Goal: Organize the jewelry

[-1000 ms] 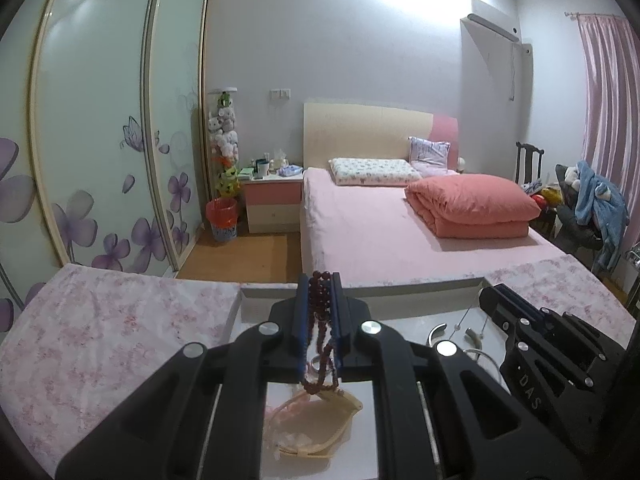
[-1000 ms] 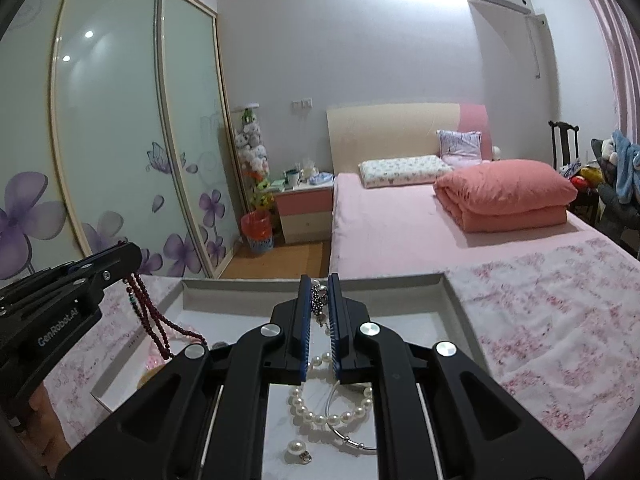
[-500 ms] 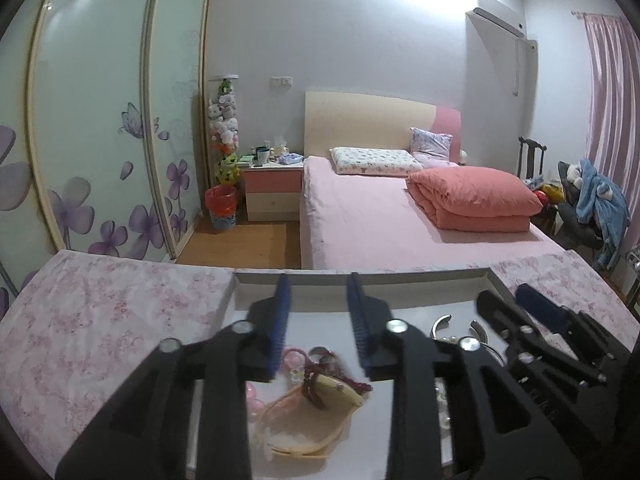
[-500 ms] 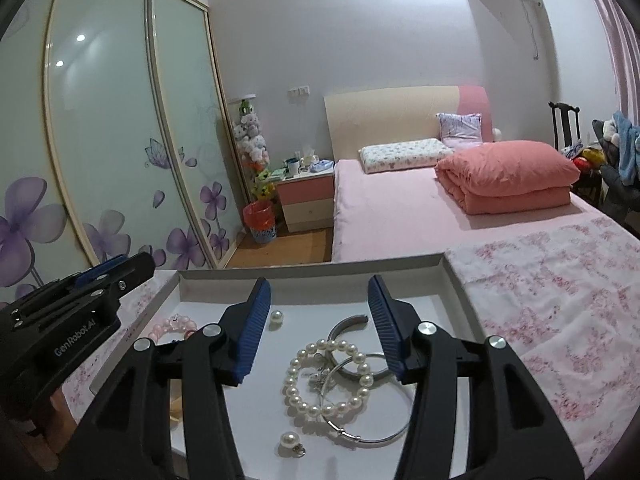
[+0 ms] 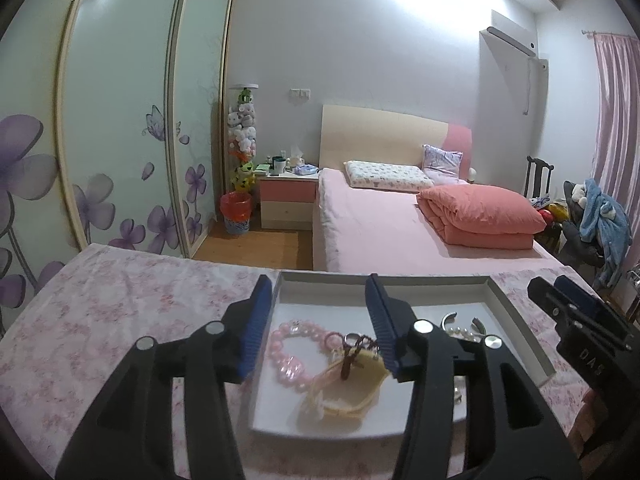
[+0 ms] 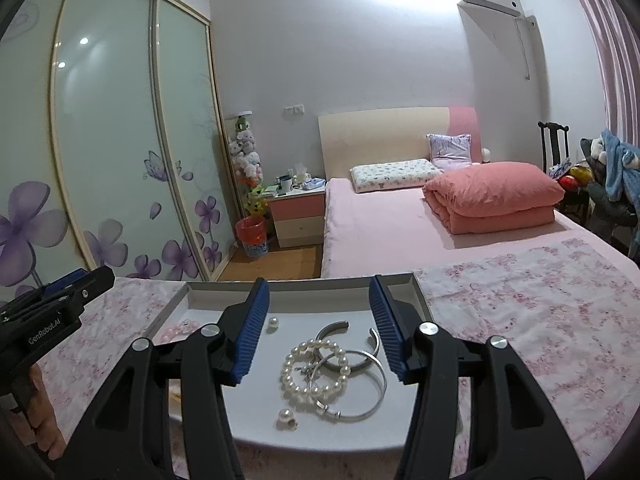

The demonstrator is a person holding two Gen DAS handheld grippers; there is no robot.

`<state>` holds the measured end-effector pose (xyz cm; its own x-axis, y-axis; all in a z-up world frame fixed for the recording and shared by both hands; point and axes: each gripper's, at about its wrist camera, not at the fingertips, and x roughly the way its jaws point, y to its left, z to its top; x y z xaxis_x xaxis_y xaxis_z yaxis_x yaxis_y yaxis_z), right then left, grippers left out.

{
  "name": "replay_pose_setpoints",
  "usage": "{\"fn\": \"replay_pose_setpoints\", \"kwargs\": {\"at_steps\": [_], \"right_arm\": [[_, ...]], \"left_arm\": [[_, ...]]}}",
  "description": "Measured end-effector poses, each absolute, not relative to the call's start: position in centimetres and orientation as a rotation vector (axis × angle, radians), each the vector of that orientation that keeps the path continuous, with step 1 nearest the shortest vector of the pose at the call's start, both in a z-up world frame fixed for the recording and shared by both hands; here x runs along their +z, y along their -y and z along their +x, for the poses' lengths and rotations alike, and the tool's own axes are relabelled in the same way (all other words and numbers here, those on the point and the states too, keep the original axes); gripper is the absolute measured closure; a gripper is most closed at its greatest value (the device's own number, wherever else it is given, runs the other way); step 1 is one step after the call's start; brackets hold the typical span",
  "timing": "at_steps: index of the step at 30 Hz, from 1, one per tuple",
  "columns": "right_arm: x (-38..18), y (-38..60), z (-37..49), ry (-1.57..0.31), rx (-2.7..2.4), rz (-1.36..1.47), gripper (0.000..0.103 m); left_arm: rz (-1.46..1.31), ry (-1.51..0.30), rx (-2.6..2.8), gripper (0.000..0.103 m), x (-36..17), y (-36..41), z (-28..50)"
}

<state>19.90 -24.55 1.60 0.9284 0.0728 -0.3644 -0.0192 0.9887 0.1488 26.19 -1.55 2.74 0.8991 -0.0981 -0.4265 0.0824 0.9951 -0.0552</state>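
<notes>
Inside white tray [image 6: 416, 292]: 1 pearl bracelet [image 6: 310, 372], 2 silver bangles [image 6: 362, 392].

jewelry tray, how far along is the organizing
Done, it seems: the pink bead bracelet, pearl bracelet, silver bangle and dark red beads all lie in the white tray. In hand: nothing; both the left tool and right tool are opening, empty. Left: the pieces overlap, so perhaps separating them.
</notes>
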Motion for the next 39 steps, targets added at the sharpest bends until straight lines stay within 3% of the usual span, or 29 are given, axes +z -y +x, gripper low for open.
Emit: {"fn": "replay_pose_setpoints", "kwargs": {"at_steps": [2,6,12,15,39], "right_arm": [[1.9,24.4,18.9,-0.373,0.052,0.141,0.046],[2.4,24.5,16.8,-0.361,0.056,0.143,0.033],[2.9,24.6,13.0,-0.341,0.046,0.144,0.006],[3.0,24.5,11.2,-0.336,0.039,0.143,0.003],[-0.6,22.9,3.5,-0.318,-0.036,0.065,0.002]], "left_arm": [[-0.038,-0.442,-0.095,0.05,3.0,1.1,25.1],[-0.041,-0.433,-0.099,0.042,3.2,0.2,22.9],[-0.035,-0.387,-0.095,0.015,3.4,-1.4,18.4],[-0.026,-0.359,-0.087,0.005,3.4,-1.7,16.2],[0.03,-0.33,-0.01,0.004,0.2,-1.3,7.6]]}}
